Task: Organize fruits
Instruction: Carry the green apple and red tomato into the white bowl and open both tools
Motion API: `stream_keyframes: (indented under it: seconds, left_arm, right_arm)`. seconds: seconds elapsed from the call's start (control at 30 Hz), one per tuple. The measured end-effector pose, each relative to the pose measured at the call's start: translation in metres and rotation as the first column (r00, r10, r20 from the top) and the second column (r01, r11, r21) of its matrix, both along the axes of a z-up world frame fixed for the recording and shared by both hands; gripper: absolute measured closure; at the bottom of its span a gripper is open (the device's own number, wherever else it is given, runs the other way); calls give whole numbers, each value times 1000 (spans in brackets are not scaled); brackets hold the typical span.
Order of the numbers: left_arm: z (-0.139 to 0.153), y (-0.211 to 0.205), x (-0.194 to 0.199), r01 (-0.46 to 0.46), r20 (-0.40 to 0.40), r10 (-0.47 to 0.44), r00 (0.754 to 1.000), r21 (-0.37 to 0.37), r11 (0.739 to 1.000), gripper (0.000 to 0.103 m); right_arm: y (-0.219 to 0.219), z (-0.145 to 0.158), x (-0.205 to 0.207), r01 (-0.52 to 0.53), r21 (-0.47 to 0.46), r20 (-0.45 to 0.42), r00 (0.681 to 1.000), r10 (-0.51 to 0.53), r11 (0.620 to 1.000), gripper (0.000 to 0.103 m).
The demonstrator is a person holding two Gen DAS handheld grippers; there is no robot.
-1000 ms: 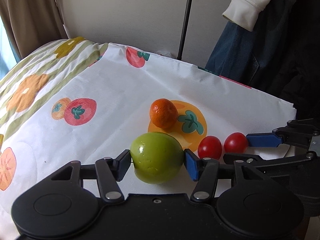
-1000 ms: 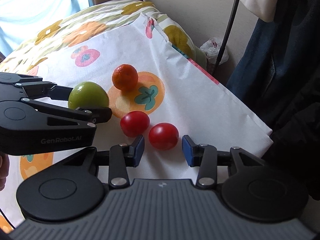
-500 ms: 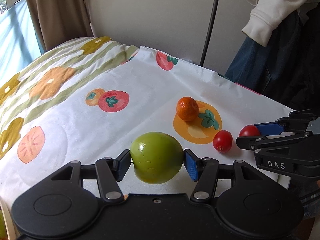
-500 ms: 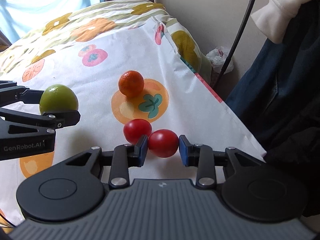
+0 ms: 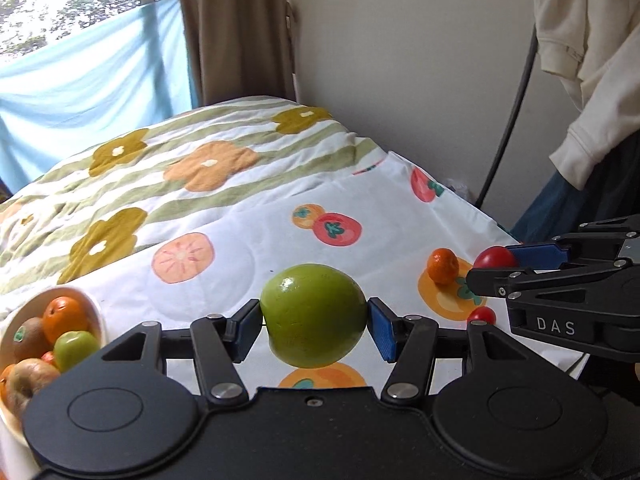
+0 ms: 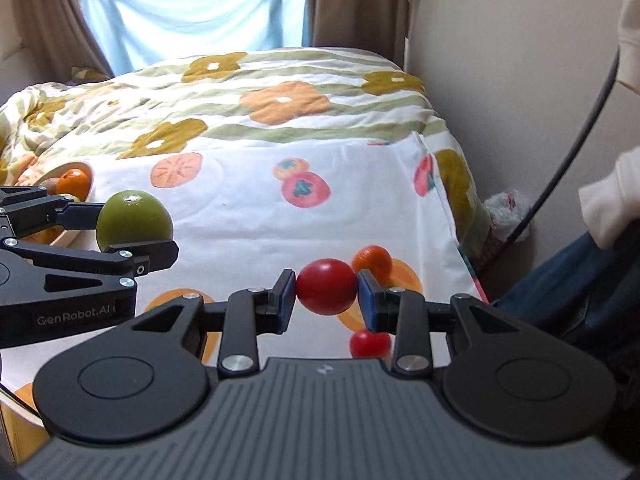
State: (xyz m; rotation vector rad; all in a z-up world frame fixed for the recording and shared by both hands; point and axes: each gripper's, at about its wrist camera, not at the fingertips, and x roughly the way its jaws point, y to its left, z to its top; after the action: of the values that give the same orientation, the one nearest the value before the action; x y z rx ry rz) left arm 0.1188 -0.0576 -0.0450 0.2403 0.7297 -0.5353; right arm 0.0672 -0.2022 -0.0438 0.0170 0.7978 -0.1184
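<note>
— Both claws, what have they got?

— Left gripper [image 5: 314, 320] pinches a green apple [image 5: 314, 314], one blue pad on each flank at its widest girth, so it sits level and can't roll out. Right gripper [image 6: 326, 294] is pressed onto a red tomato [image 6: 326, 286] the same way, pads squeezing its sides. Both fruits hang clear of the cloth.

— What's just below you?

— Under my right claw a second tomato [image 6: 370, 343] lies on the white fruit-print cloth [image 6: 248, 216], and just beyond it a mandarin [image 6: 372, 261] rests on a printed orange patch. Those two are loose and, I judge, waiting their turn.

— And where do yours go?

— Off to my left, near the cloth's edge, stands a bowl [image 5: 98, 312] already holding oranges, a small green apple and brownish fruit. I reckon that is the collecting place, since everything gathered sits there.

— Further out?

— Flowered quilt [image 6: 280, 80] past the cloth, then curtains and the window. Clothes hang at the right.

— Any worry?

— Bowl looks crowded; I'd set the apple down gently so nothing tips over the rim.
</note>
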Motion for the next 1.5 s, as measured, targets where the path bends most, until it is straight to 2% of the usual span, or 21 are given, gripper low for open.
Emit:
stream_keyframes:
  seconds: [0.27,0.5,0.7,0.93,1.23,1.5]
  left_arm:
    - [25,56,-13,-199,50,199,979,-12,980,42]
    - [40,110,-7,-348,79,347,935,0,938,42]
    - [44,158,15,-432,82,430,899,7,902,42]
    - [36,206,53,-469,70,467,882,22,883,42]
    - [4,247,106,-468,4,468,883,57,882,42]
    - [-24,263,138,-454,-64,460,886,84,887,42]
  right_arm:
    - [50,24,22,-196,2,51,979,196,981,55]
    - [100,34,52,-338,29,60,940,336,941,55]
    - [146,35,81,-405,58,64,914,401,913,55]
    - [201,28,123,-451,79,57,892,448,889,55]
    - [252,7,173,-467,89,23,884,467,879,55]
    - [273,-15,200,-462,100,-26,884,467,881,55]
